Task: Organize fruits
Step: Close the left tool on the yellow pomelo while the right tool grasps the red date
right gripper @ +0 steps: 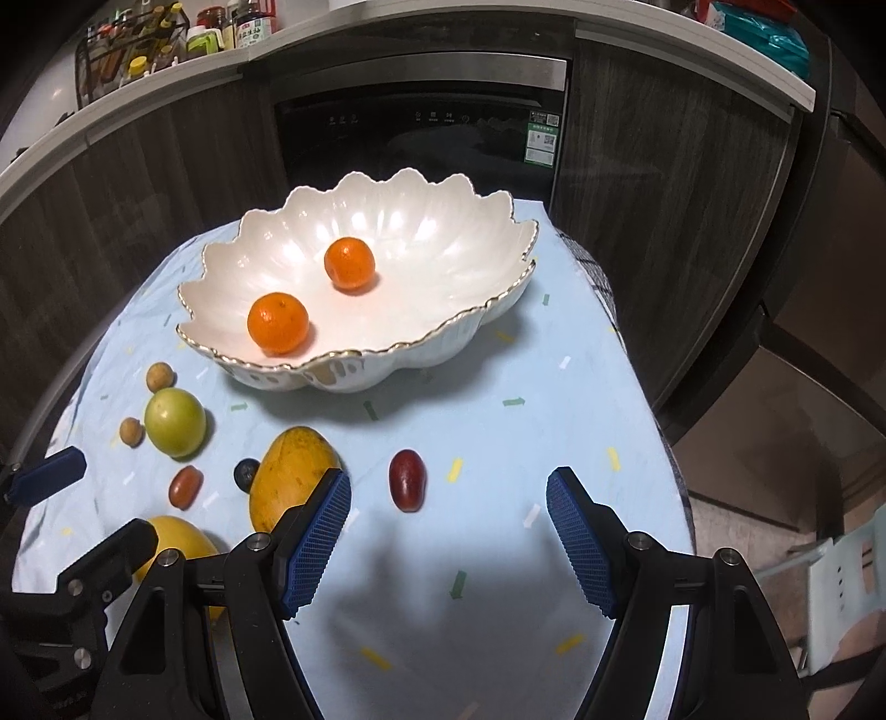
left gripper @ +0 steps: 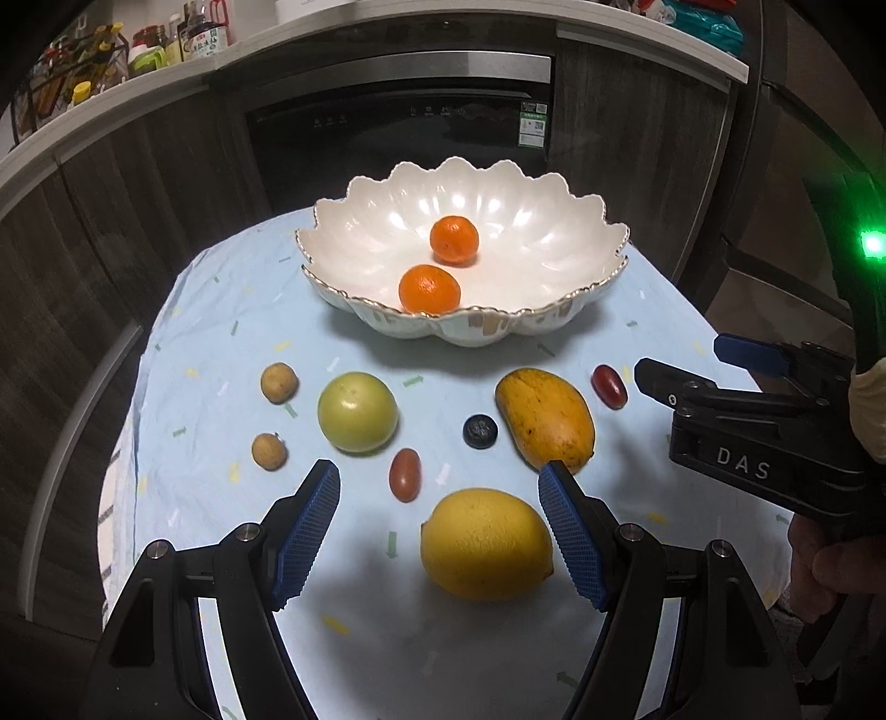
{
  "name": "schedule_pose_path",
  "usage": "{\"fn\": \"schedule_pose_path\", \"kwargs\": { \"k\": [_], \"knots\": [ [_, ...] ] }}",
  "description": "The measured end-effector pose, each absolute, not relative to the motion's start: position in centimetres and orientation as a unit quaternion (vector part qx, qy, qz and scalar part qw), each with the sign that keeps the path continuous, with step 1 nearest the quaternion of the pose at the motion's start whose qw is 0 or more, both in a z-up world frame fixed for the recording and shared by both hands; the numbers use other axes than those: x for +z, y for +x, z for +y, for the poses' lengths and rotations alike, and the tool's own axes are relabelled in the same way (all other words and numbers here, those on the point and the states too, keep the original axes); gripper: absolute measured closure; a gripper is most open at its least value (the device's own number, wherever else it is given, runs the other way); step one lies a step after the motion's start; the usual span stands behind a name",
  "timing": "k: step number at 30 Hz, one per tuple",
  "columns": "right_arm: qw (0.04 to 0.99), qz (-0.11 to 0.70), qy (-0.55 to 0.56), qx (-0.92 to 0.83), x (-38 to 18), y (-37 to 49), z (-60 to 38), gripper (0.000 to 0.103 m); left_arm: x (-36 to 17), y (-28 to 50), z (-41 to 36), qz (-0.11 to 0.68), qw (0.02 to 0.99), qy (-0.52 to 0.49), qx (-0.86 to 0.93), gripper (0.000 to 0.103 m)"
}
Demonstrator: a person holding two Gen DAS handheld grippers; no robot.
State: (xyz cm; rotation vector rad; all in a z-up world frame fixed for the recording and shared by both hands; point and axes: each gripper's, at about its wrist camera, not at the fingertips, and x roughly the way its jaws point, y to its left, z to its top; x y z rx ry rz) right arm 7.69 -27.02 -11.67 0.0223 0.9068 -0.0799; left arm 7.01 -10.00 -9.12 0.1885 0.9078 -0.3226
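Note:
A white scalloped bowl (left gripper: pixel 387 221) (right gripper: pixel 443 232) holds two tangerines (left gripper: pixel 429 288) (right gripper: pixel 277 323). On the blue cloth in front of it lie a lemon (left gripper: pixel 486 544), a mango (left gripper: pixel 545 418) (right gripper: pixel 290 476), a green apple (left gripper: pixel 357 412) (right gripper: pixel 175 422), a blueberry (left gripper: pixel 480 431), two small brown fruits (left gripper: pixel 279 382) and two reddish oval fruits (left gripper: pixel 405 474) (right gripper: pixel 407 479). My left gripper (left gripper: pixel 440 479) hangs open above the lemon, which sits between its fingers, untouched. My right gripper (right gripper: pixel 448 487) is open with nothing in it, just short of the dark red fruit.
The right gripper's body (left gripper: pixel 764 437) and a hand show at the right of the left wrist view. Behind the table stand dark cabinets and a built-in appliance (left gripper: pixel 398 127). A counter with bottles (left gripper: pixel 111 50) runs above. The table edge drops off on the right (right gripper: pixel 664 443).

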Motion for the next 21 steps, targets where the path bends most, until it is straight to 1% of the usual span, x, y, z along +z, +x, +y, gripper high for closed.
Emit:
{"fn": "schedule_pose_path", "kwargs": {
  "k": [21],
  "knots": [
    [0.894, 0.446, 0.005, -0.029, -14.3, 8.6, -27.1, 0.029, -12.4, 6.5, -11.3, 0.473, 0.859, 0.101, -0.169, 0.029]
  ]
}}
